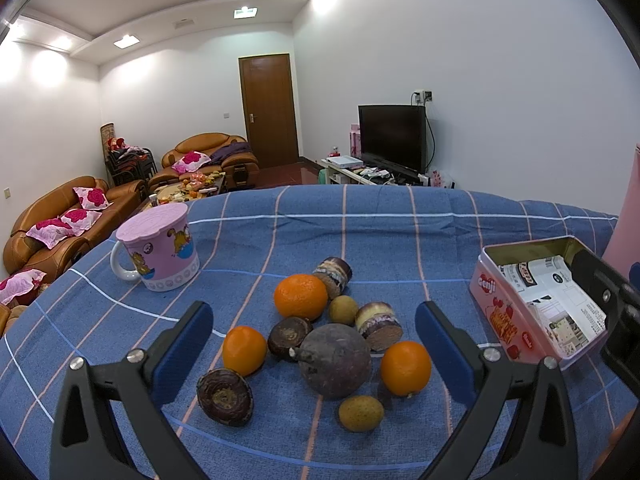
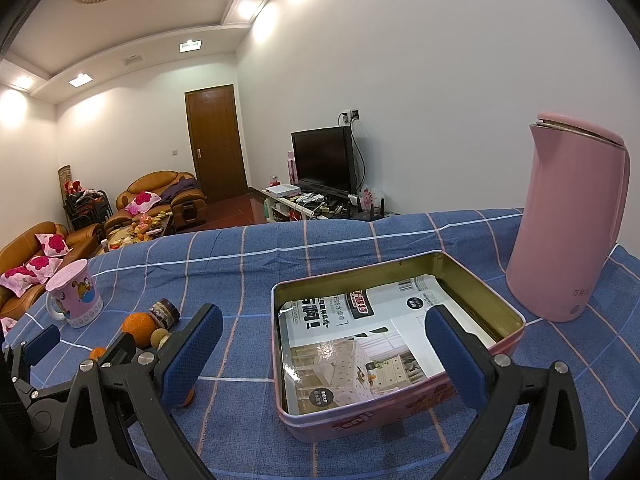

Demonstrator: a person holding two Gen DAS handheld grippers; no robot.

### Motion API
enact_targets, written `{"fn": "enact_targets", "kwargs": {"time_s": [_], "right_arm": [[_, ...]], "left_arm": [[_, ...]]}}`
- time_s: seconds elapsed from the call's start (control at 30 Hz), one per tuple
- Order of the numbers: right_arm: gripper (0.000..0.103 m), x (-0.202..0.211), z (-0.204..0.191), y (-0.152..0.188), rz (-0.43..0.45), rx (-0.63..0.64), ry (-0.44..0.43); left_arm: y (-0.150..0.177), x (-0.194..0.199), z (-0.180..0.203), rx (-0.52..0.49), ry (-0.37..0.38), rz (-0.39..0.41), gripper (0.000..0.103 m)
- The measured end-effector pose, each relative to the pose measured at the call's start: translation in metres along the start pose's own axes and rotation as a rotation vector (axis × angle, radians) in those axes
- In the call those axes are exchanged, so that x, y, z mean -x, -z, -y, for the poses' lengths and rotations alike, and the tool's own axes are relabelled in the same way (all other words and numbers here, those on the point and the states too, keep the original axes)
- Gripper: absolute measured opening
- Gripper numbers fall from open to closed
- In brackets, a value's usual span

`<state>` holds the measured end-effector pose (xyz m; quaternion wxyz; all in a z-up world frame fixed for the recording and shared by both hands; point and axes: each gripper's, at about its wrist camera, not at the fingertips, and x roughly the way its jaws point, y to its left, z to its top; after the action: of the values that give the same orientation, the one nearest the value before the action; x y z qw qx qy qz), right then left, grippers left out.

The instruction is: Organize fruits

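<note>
A pile of fruit lies on the blue checked cloth [image 1: 400, 220]: three oranges [image 1: 300, 295], a large dark purple fruit [image 1: 335, 361], dark water chestnuts [image 1: 225, 397], small brown-green fruits [image 1: 361, 413] and cut sugarcane pieces [image 1: 378, 325]. My left gripper [image 1: 314, 344] is open and empty, just before the pile. A pink tin [image 2: 400, 408], open and lined with printed paper, stands to the right; it also shows in the left wrist view [image 1: 500, 312]. My right gripper [image 2: 324, 354] is open and empty, over the tin's near side.
A pink lidded mug [image 1: 160, 252] stands at the left back of the table. A tall pink kettle [image 2: 568, 224] stands right of the tin. Beyond the table's far edge are sofas, a TV and a door.
</note>
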<state>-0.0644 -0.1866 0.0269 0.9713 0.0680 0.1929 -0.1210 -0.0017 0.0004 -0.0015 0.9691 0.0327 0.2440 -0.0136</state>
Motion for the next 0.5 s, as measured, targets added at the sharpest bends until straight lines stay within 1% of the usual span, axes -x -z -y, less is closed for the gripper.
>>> {"fn": "enact_targets", "kwargs": {"time_s": [0.5], "right_arm": [[0.102,-0.0020,-0.0018,0.0010,-0.001,0.001,0.001]], "left_arm": [[0.0000,0.0000,-0.0003,0.000,0.000,0.000,0.103]]}}
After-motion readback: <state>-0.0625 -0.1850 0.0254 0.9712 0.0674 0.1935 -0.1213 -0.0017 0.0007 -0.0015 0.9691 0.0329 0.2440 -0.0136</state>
